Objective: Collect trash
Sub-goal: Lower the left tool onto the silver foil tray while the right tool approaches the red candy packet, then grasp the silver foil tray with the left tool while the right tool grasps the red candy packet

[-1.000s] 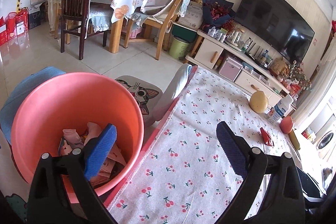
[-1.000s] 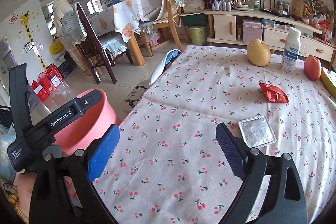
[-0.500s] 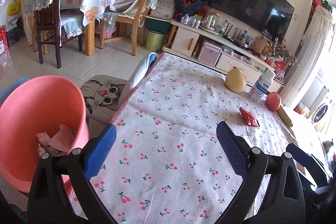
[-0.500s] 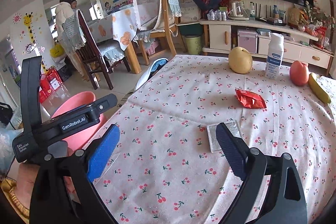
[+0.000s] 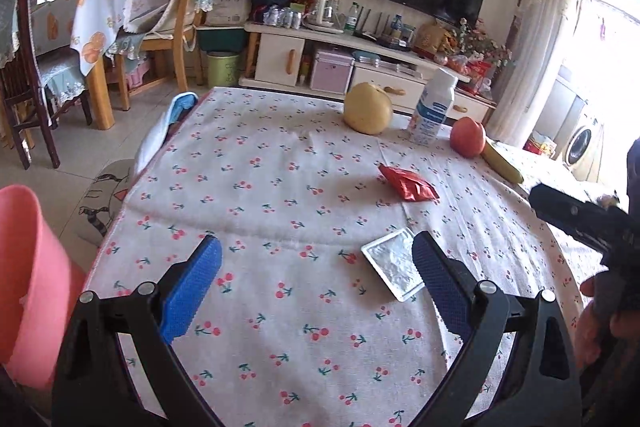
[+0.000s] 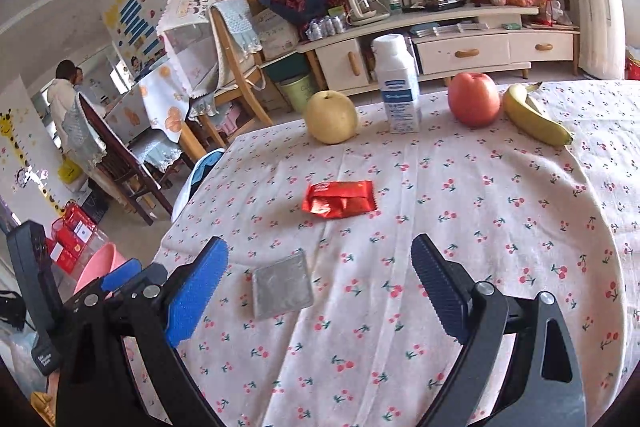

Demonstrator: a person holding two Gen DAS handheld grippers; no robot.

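**Two wrappers left on the table, both grippers empty**

Left to right, left wrist view:

- Pink bin (image 5: 24, 279) at the far left, off the table edge, on the floor side. Inside not visible from here, so can't say what it holds.
- Left gripper (image 5: 316, 281) hovers over the near part of the cherry tablecloth (image 5: 260, 163), jaws spread wide, nothing between them.
- Silver foil packet (image 5: 394, 269) lies flat on the cloth, just beside the left gripper's right finger, partly hidden by it. Not gripped.
- Red wrapper (image 5: 408, 183) sits further in, mid-table, crumpled, apart from the foil.
- Behind it: pear (image 5: 368, 109), milk bottle (image 5: 434, 111), apple (image 5: 468, 137), banana (image 5: 502, 161) in a row at the far edge. Not trash by my read, leave them.
- Right-hand gripper body intrudes at the right edge.

Right wrist view:

- Right gripper (image 6: 320, 285) also wide open and empty, above the near cloth.
- Foil packet (image 6: 282, 285) sits between its fingers, closer to the left one, still flat on the cloth, no contact that I can see.
- Red wrapper (image 6: 340, 199) straight ahead, well beyond the fingertips.

Status, as a judgement: at least two trash items remain, foil and red wrapper. Neither pick has begun. Foil is nearest to both grippers, likely next. It's thin and flat, so expect a hard edge pinch and a risk of bunching the cloth. The red wrapper is crumpled and should be easier. Both then need carrying to the bin on the left.
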